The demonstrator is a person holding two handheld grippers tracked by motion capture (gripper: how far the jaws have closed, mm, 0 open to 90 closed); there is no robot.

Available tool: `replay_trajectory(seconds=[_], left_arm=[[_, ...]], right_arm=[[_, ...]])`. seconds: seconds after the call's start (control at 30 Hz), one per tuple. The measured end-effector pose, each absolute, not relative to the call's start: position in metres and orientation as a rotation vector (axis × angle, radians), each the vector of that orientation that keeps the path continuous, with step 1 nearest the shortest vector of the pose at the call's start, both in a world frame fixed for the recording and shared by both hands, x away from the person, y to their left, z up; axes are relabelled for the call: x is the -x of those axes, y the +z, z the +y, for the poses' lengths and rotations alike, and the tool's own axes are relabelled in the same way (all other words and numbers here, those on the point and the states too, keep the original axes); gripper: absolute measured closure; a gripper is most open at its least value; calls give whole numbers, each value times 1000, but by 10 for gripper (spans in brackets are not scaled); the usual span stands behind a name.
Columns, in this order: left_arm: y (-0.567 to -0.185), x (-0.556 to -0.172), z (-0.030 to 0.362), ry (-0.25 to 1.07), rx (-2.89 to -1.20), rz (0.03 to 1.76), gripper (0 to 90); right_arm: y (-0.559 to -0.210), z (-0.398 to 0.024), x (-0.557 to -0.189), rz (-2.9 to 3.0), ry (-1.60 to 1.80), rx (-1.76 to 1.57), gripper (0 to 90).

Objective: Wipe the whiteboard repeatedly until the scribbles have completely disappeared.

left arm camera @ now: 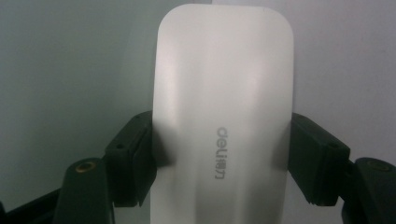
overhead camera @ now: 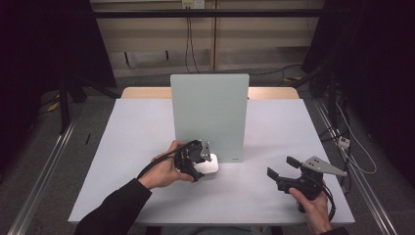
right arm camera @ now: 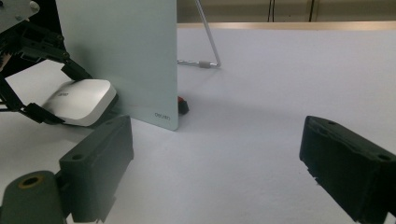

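A white computer mouse (overhead camera: 211, 166) with a grey logo sits low over the white table (overhead camera: 137, 132), just in front of an upright pale green board (overhead camera: 209, 112). My left gripper (overhead camera: 201, 157) is shut on it, and its black pads (left arm camera: 135, 158) press on both long sides of the mouse (left arm camera: 224, 107). In the right gripper view the mouse (right arm camera: 81, 100) lies by the board's (right arm camera: 116, 51) lower left corner. My right gripper (overhead camera: 282, 167) hovers at the table's front right, its jaws (right arm camera: 215, 163) wide open with nothing between them.
The board stands mid-table on a thin wire leg (right arm camera: 208, 46) that reaches back behind it. A small red and black piece (right arm camera: 183, 105) sits at the board's foot. A wooden strip (overhead camera: 142, 92) edges the table's far side. Cables (overhead camera: 188, 44) hang behind.
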State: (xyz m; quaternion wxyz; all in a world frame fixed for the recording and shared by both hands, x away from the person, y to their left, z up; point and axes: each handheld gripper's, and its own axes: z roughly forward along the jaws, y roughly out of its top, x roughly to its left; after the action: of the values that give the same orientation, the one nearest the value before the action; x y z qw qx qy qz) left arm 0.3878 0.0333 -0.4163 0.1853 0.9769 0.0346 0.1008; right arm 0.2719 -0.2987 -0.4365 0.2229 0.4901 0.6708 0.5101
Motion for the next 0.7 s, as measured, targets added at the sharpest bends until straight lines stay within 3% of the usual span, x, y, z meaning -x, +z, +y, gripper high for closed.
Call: replay_trajectory(seconds=[0.53, 0.7], left_arm=[[-415, -387, -30, 293, -2697, 27, 309], [-417, -386, -33, 283, -2682, 7, 309]], right_arm=[[-436, -299, -271, 1852, 1413, -1351, 94], [-436, -299, -271, 1853, 1416, -1346, 94]])
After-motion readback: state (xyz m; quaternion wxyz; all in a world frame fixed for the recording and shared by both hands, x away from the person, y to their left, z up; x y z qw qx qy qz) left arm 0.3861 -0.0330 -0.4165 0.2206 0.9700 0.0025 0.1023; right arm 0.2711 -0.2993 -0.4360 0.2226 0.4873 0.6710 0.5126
